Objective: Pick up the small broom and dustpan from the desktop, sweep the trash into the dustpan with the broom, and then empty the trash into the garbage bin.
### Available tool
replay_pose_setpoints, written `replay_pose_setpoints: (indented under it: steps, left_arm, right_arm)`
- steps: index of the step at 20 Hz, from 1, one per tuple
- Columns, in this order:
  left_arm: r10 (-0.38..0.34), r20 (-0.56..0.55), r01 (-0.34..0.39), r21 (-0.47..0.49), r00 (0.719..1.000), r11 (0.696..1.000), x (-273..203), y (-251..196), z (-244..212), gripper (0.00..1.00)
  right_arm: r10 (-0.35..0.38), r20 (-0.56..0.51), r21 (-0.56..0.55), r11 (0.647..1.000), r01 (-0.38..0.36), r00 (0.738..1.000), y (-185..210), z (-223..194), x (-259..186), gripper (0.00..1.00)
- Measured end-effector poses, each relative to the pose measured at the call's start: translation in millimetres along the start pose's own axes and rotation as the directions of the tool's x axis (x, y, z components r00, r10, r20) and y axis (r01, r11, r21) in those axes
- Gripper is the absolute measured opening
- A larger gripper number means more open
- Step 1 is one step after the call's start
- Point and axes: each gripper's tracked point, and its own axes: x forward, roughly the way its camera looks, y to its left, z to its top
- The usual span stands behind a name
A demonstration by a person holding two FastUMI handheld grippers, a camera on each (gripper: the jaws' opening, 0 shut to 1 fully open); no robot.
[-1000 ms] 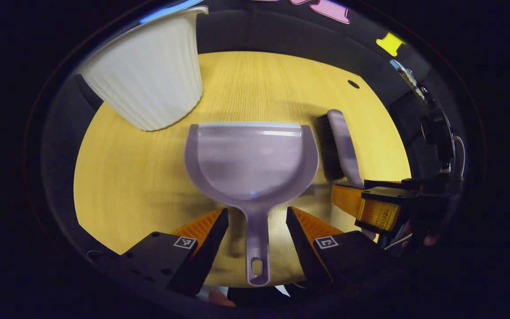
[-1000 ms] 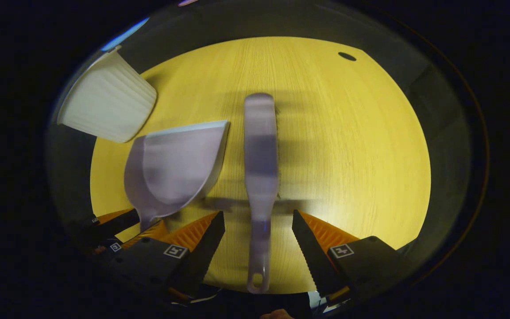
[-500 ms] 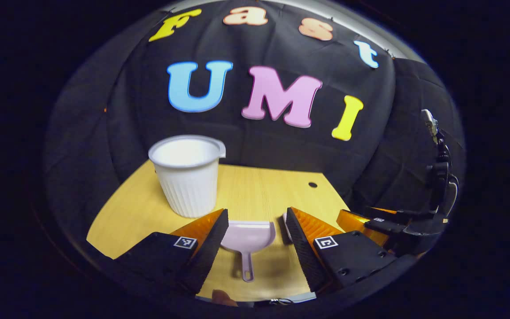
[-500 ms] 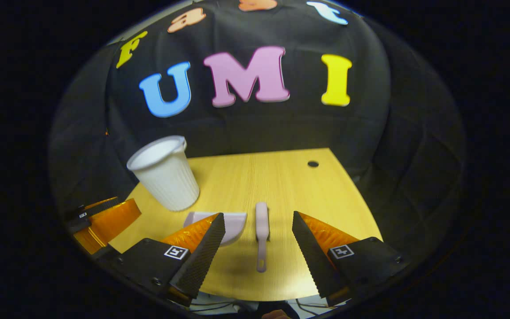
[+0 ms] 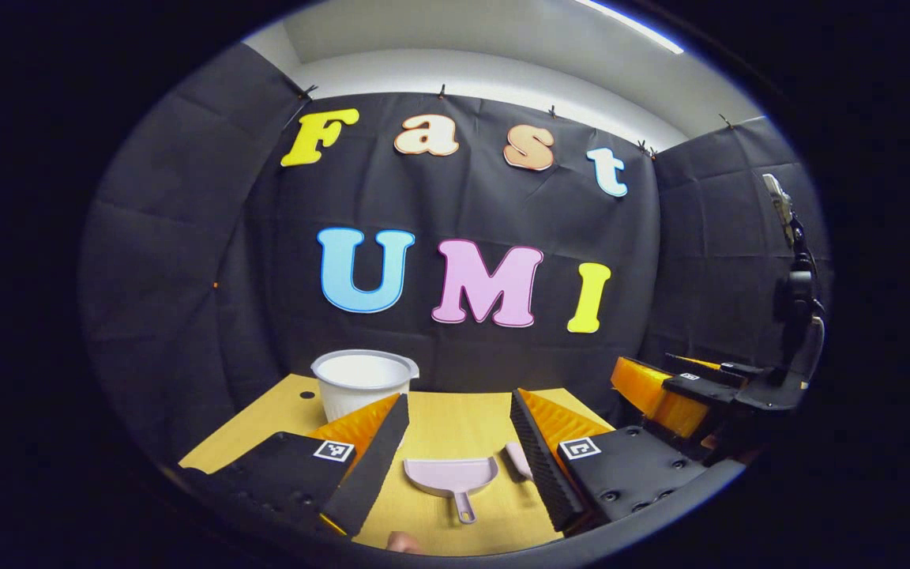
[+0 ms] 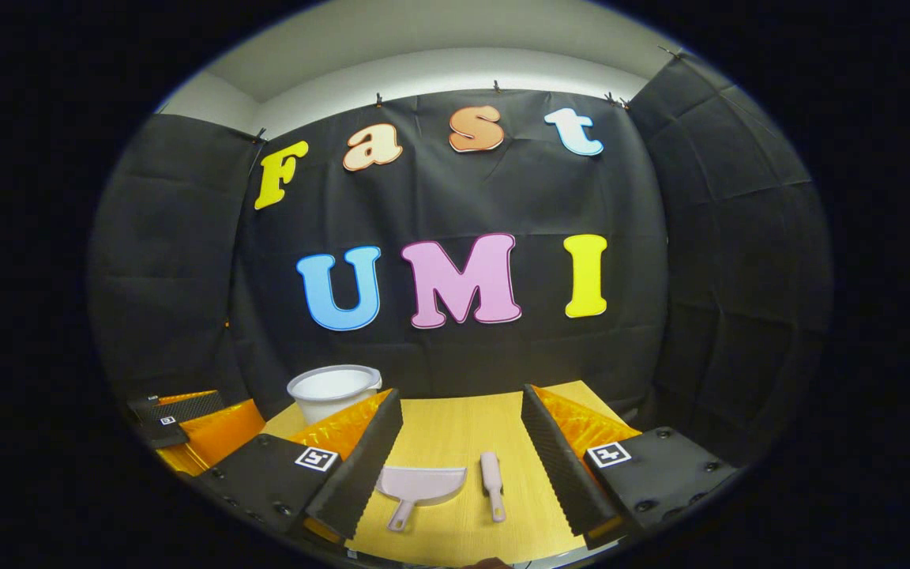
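a: where's the stuff?
b: dustpan [image 5: 450,476] and broom [image 6: 491,476] lie flat on the desk [image 6: 455,431], side by side, handles pointing back at us. bin [image 5: 362,382] sits far left.
a: claws?
b: left gripper [image 5: 459,438] wide open, empty, dustpan below between its fingers. right gripper [image 6: 461,442] open, empty, broom lined up lengthwise under it, so each takes its own.

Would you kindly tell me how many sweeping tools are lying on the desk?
2: the dustpan left, the broom right beside it, apart, both flat.
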Motion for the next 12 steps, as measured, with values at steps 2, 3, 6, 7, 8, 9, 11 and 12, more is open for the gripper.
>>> replay_pose_setpoints:
  steps: [2,3,6,7,8,9,11,12]
  left_arm:
    - [0.01,0.018,-0.011,0.022,1.0,1.0,2.9,-3.5,-4.5,0.77]
    - [0.017,0.02,-0.017,0.022,1.0,1.0,-0.1,-1.4,-5.8,0.78]
    - [0.025,0.018,-0.025,0.0,1.0,1.0,-1.2,0.0,-4.6,0.78]
    - [0.033,0.021,-0.033,-0.011,0.999,0.999,-2.0,2.4,-4.3,0.78]
    - [0.056,0.042,-0.055,-0.025,0.998,0.998,-2.1,5.0,-1.0,0.78]
    - [0.054,0.055,-0.052,-0.037,0.997,0.998,1.2,0.3,-2.5,0.77]
    - [0.049,0.05,-0.045,-0.069,0.998,0.997,-0.6,2.5,-2.6,0.77]
    - [0.043,0.041,-0.04,-0.082,0.998,0.996,0.2,3.1,-3.2,0.77]
  right_arm:
    - [0.006,0.025,-0.022,1.0,-0.006,1.0,3.1,-1.4,-3.6,0.98]
    - [0.012,0.037,-0.03,0.999,-0.011,0.999,4.5,0.1,-5.2,0.98]
    - [0.048,0.031,-0.037,0.998,-0.047,0.998,7.2,4.0,-10.1,0.98]
    - [0.058,0.034,-0.049,0.997,-0.056,0.998,8.4,6.9,-12.1,0.98]
    - [0.061,0.051,-0.071,0.996,-0.057,0.997,7.6,9.1,-13.9,0.98]
    - [0.064,0.071,-0.091,0.994,-0.058,0.995,10.8,11.5,-15.1,0.98]
    - [0.073,0.103,-0.107,0.992,-0.062,0.992,10.6,15.2,-11.9,0.98]
    - [0.079,0.092,-0.094,0.993,-0.071,0.993,12.0,12.1,-10.7,0.93]
